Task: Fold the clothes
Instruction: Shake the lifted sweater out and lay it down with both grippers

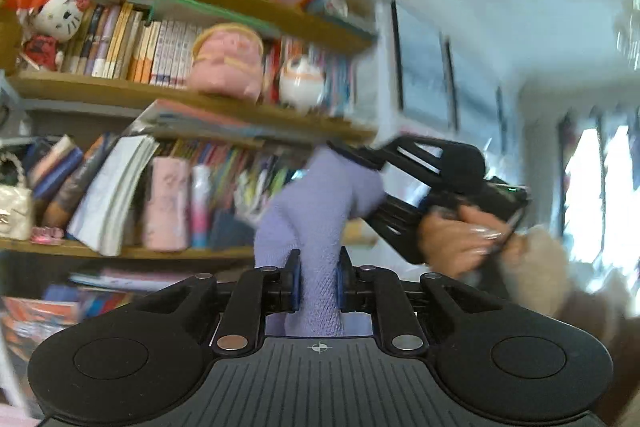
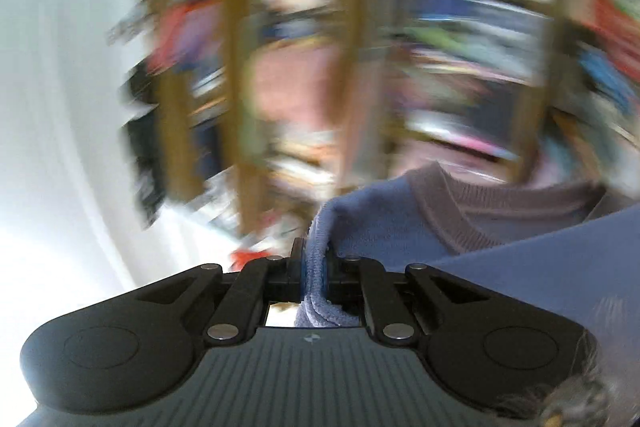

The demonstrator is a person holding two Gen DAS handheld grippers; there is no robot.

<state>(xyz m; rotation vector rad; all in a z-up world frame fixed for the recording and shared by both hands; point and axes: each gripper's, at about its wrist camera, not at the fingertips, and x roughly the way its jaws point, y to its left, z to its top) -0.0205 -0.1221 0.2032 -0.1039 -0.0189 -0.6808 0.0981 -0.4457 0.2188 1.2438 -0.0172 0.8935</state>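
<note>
A lilac knitted garment (image 1: pixel 316 211) hangs in the air in front of the bookshelf. My left gripper (image 1: pixel 318 283) is shut on a bunched fold of it, the cloth filling the gap between the blue pads. In the left wrist view my right gripper (image 1: pixel 352 153) comes in from the right, held by a hand (image 1: pixel 460 235), and pinches the same garment higher up. In the right wrist view the right gripper (image 2: pixel 314 277) is shut on a rolled edge of the garment (image 2: pixel 384 227); a ribbed grey-purple collar band (image 2: pixel 500 211) curves off to the right.
A wooden bookshelf (image 1: pixel 192 95) full of books, a pink plush (image 1: pixel 228 63) and a white cat plush (image 1: pixel 60 15) stands close behind the garment. White wall and framed pictures (image 1: pixel 424 67) are to the right, a bright window (image 1: pixel 592 195) further right. The right wrist view is heavily motion-blurred.
</note>
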